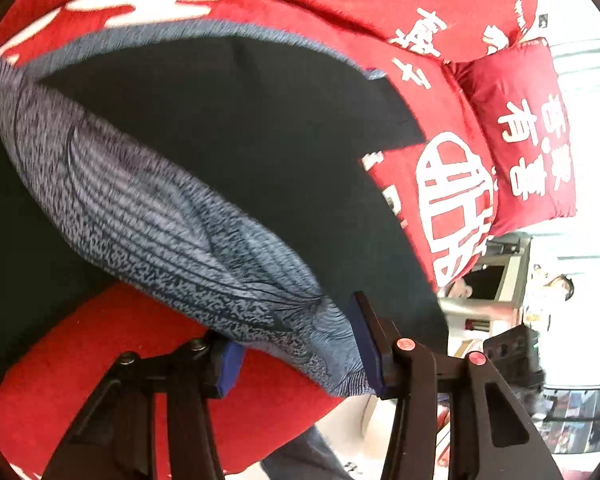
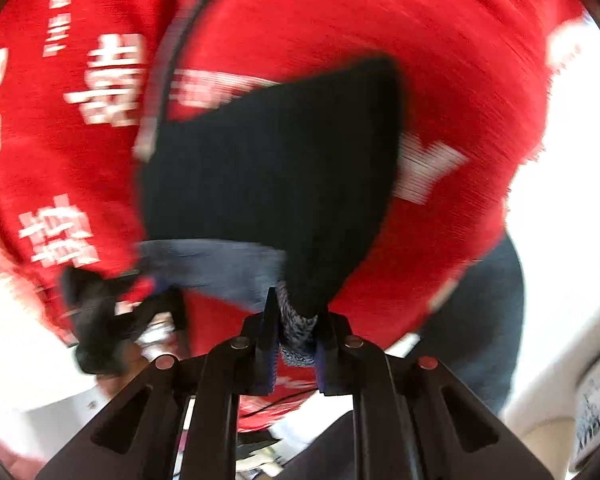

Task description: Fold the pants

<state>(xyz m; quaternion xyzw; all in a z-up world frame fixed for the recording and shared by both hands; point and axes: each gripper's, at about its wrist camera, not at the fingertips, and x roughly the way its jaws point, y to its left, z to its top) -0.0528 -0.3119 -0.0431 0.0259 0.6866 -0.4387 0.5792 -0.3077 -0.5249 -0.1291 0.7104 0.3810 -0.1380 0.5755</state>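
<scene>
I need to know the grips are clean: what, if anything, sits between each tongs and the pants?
Nothing visible. The left tongs straddle the grey waistband of the pants directly, and the right tongs pinch the waistband edge, only fabric between the pads.

- The pants (image 1: 228, 152) are plain black across the legs, with no print on them.
- Their waistband (image 1: 148, 216) is heathered blue-grey, flecked with darker navy and ribbed in fine lines.
- The bed cover (image 1: 80, 360) is bright red, printed with large white characters and a white round emblem.
- The pillow (image 1: 524, 128) is a deeper red, also with white characters.
- The left gripper (image 1: 300, 352) is black, with blue pads on its fingers (image 1: 230, 372) and small red-pink round caps on its frame.
- The right gripper (image 2: 296, 336) has the same black frame, blue pads and red caps.
- The person's trousers (image 2: 484, 320) beside the bed are dark blue-grey.
</scene>
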